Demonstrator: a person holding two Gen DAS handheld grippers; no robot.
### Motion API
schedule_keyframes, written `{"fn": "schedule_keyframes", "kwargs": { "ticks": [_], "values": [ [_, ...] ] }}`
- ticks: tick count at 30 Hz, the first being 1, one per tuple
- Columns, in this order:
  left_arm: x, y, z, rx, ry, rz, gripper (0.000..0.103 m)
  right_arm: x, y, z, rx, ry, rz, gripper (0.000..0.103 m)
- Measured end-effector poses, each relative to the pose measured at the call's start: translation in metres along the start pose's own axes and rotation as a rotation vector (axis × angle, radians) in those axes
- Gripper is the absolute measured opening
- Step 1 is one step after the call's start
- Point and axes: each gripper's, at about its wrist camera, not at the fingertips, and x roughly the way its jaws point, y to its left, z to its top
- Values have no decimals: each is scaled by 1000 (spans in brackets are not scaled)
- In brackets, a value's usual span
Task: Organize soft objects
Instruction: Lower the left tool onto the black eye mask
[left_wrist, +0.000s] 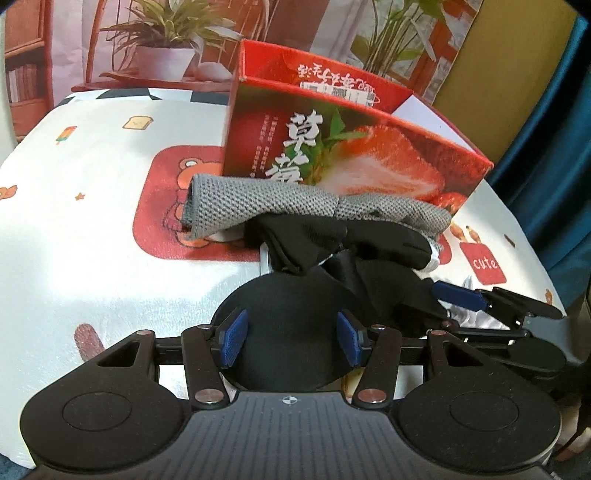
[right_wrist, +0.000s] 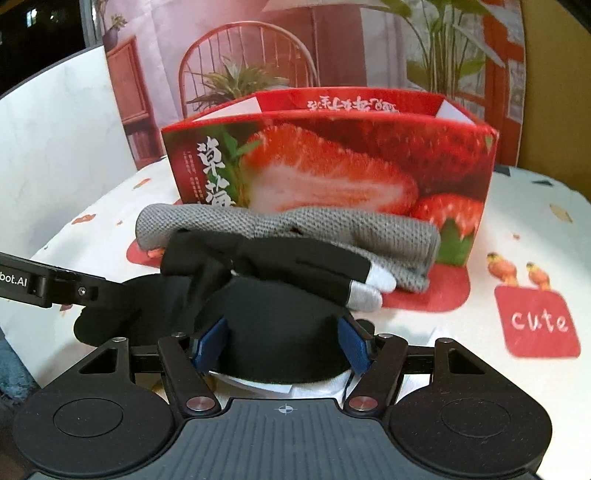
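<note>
Left two-finger gripper (left_wrist: 291, 341) and right two-finger gripper (right_wrist: 282, 343): each spread apart around a round black fabric pad (left_wrist: 284, 332), pads not visibly pinching. Just ahead: black glove (right_wrist: 280, 262), grey knitted glove (right_wrist: 295, 225), against red strawberry-printed cardboard box (right_wrist: 332, 158).

Black linkage grippers, blue ribbed fingers (left_wrist: 233, 341), silver pivot screws, perhaps rivets.

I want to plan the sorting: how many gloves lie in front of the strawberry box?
2, as far as visible. A gray knit glove lies against the strawberry box; a black glove with pale fingertips lies partly under it, nearer. The pile may hide more.
</note>
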Motion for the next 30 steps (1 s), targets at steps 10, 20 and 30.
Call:
{"fn": "schedule_keyframes", "kwargs": {
  "ticks": [10,20,30],
  "values": [
    [9,3,-4,-1,11,-5,56,3,-9,-6,44,-16,25,66],
    [11,6,-3,-3,15,-12,56,8,-18,-5,95,1,41,75],
    [11,6,-3,-5,16,-13,56,4,-9,-2,50,-2,32,65]
  ]
}}
